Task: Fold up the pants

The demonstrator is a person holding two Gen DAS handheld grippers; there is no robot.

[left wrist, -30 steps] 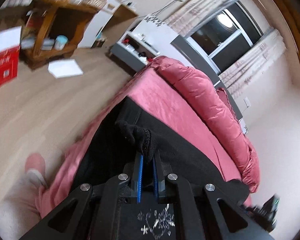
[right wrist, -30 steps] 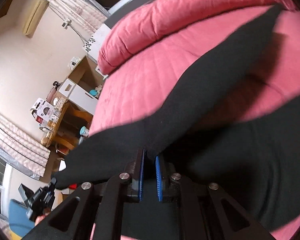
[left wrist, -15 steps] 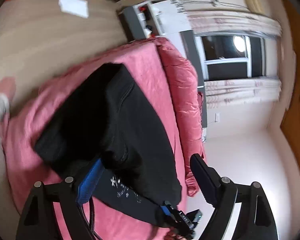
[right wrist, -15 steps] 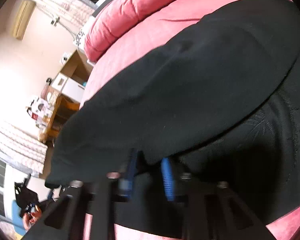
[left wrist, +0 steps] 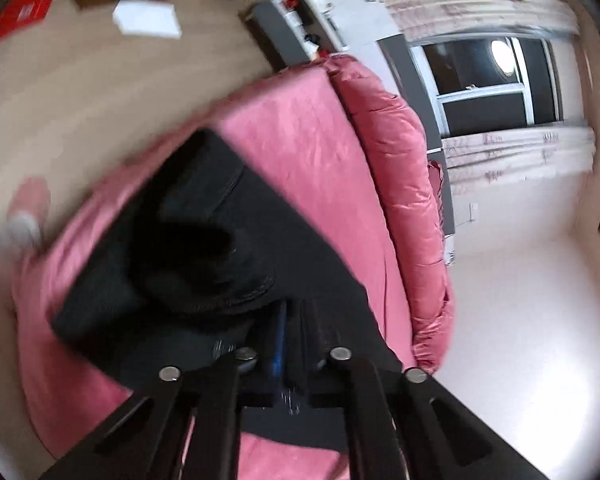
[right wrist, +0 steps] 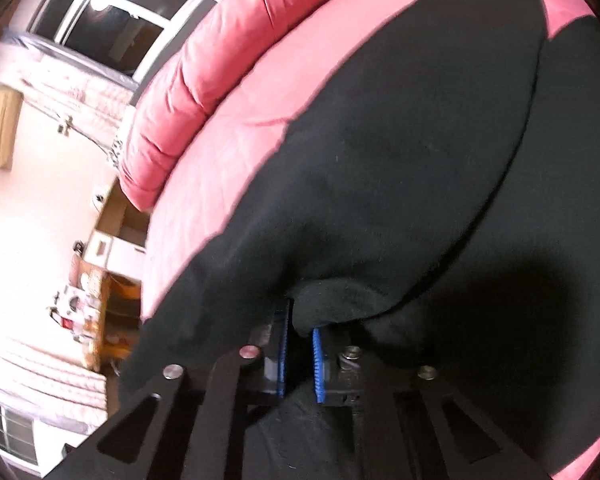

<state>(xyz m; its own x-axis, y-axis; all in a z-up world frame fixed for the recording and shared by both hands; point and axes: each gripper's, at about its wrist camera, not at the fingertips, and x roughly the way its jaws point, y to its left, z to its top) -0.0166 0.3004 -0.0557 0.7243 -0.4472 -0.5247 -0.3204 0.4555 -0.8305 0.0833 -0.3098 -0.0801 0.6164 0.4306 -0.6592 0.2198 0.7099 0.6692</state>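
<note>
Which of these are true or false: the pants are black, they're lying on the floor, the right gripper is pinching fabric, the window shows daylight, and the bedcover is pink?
1. The pants are black. True.
2. The pants lie on the floor. False: they lie on the bed; the wooden floor beside it carries none of them.
3. The right gripper pinches fabric. True: a fold of the pants sits between its blue pads.
4. The window shows daylight. False: the panes are dark, with a lamp reflected.
5. The bedcover is pink. True.
</note>
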